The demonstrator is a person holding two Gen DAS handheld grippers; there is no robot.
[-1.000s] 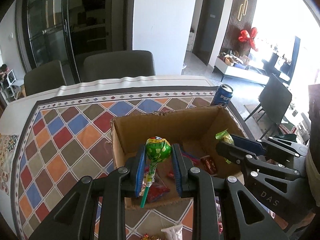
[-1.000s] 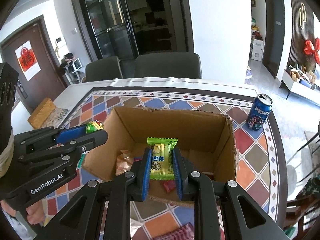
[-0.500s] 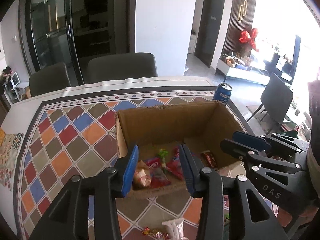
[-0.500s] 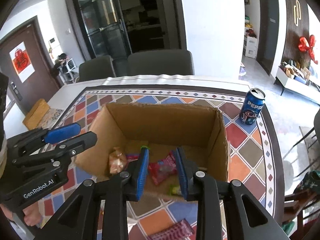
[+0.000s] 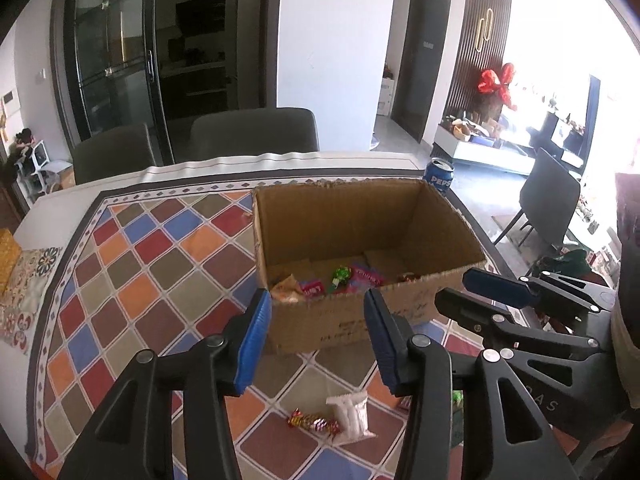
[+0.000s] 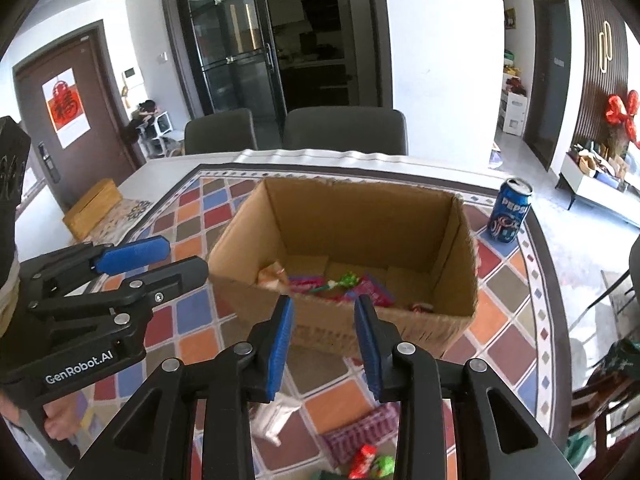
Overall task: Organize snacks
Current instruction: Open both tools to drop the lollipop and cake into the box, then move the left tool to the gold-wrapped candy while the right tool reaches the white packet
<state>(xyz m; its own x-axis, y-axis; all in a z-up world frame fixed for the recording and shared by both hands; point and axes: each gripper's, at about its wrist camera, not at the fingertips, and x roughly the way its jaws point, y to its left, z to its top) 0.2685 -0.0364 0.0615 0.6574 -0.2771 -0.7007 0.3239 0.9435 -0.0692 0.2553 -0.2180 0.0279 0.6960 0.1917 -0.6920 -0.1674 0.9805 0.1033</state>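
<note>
An open cardboard box (image 5: pixel 424 216) (image 6: pixel 460 264) stands on the patterned tablecloth, with several wrapped snacks inside, among them a green lollipop (image 5: pixel 341 275) (image 6: pixel 347 279). My left gripper (image 5: pixel 318 338) hangs in front of the box's near wall, its jaws opening with nothing between them. My right gripper (image 6: pixel 323 338) is beside it, to the right, jaws also opening and empty. Loose snacks lie on the cloth below: a red-gold candy (image 5: pixel 313 423), a white packet (image 5: pixel 352 416) (image 6: pixel 276 412), a pink wafer pack (image 6: pixel 366 430).
A blue Pepsi can (image 6: pixel 511 211) (image 5: pixel 439 176) stands behind the box at the right. Grey chairs (image 6: pixel 344 128) line the table's far edge. A yellow box (image 6: pixel 94 208) lies at the table's left end. Red and green sweets (image 6: pixel 370 465) lie near the front edge.
Both grippers let go: the lollipop and the green-wrapped snack dropped into the box. Both then drew back toward the table's front edge, jaws spreading.
</note>
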